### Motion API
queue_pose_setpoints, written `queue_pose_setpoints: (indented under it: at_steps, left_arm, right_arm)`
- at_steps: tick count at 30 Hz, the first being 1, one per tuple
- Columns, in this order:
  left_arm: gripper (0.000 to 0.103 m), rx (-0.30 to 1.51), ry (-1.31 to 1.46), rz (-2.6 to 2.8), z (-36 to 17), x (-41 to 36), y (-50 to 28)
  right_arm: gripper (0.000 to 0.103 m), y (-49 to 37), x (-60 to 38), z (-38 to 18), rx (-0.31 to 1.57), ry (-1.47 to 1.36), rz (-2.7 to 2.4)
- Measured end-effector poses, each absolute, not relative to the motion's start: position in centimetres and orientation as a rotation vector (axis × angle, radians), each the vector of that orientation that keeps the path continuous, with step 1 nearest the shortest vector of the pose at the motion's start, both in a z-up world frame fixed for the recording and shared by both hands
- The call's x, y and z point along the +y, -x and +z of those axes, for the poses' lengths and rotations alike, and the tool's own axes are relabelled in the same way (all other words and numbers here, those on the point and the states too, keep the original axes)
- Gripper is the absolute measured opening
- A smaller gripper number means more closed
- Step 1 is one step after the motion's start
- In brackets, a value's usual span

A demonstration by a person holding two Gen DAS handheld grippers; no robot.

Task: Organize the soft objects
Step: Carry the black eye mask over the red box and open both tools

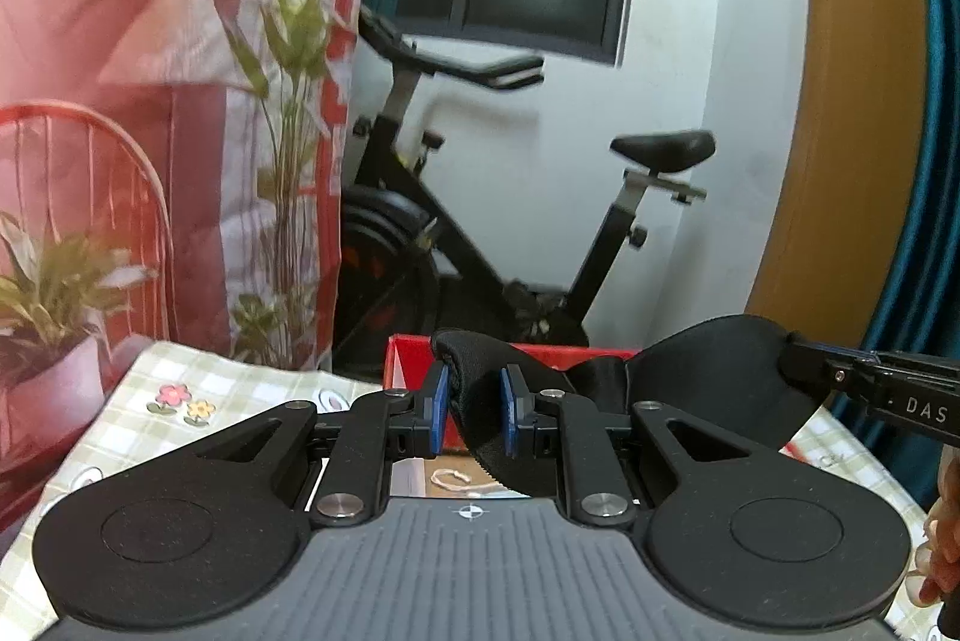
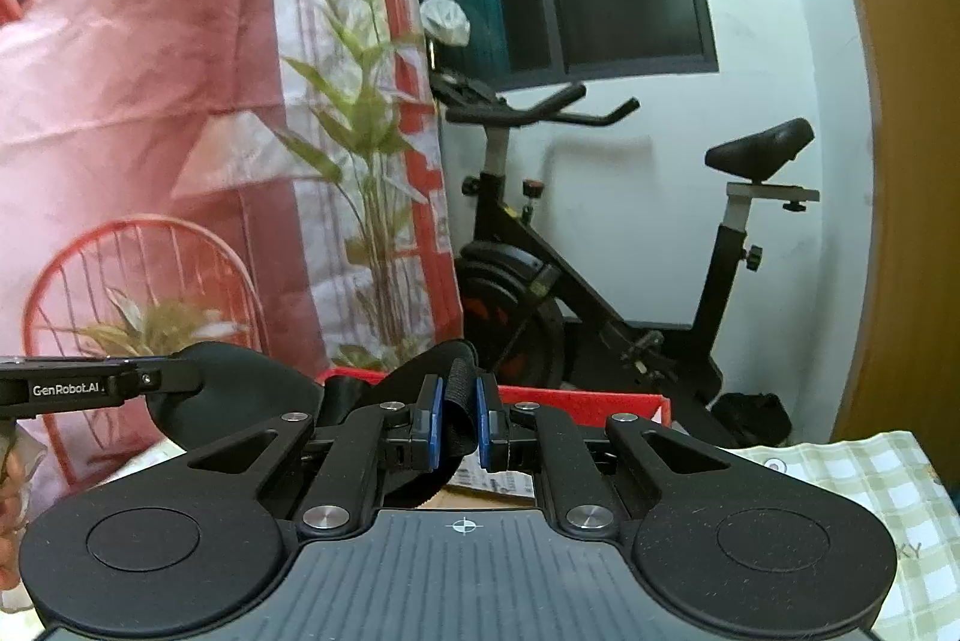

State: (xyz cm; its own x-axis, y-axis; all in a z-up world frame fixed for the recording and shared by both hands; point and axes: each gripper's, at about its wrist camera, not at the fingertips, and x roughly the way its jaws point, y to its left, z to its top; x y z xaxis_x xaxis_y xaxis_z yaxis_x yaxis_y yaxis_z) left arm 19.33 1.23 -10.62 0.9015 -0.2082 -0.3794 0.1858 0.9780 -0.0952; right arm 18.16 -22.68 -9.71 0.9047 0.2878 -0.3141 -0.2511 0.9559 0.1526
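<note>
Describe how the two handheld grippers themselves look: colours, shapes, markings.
Both match: the left gripper and right gripper have matte black linkage arms with silver pivots, blue finger pads, round black discs flanking a ribbed grey base with a white crosshair. White side lettering reads "GenRobot.AI".

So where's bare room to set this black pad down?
Bare checked tablecloth lies left of the red box, around the printed flowers, and another patch right of the box. The box interior holds a white cord, papers. The middle is crowded: both tools, left and right, clamp the black pad.

Black eye mask (image 1: pixel 708 377) above red box (image 1: pixel 414 359)
</note>
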Motion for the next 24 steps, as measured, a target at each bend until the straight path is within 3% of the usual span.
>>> queue_pose_setpoints:
  at_steps: [15, 24]
  left_arm:
    - [0.019, 0.659, 0.008, -0.268, -15.3, 0.4, -24.2]
    - [0.019, 0.704, -0.036, -0.283, -16.3, -0.3, -24.4]
  right_arm:
    - [0.010, -22.9, -21.6, -16.4, 0.587, -0.073, 0.271]
    - [0.011, -22.8, -21.8, -18.4, 0.668, -0.120, 0.237]
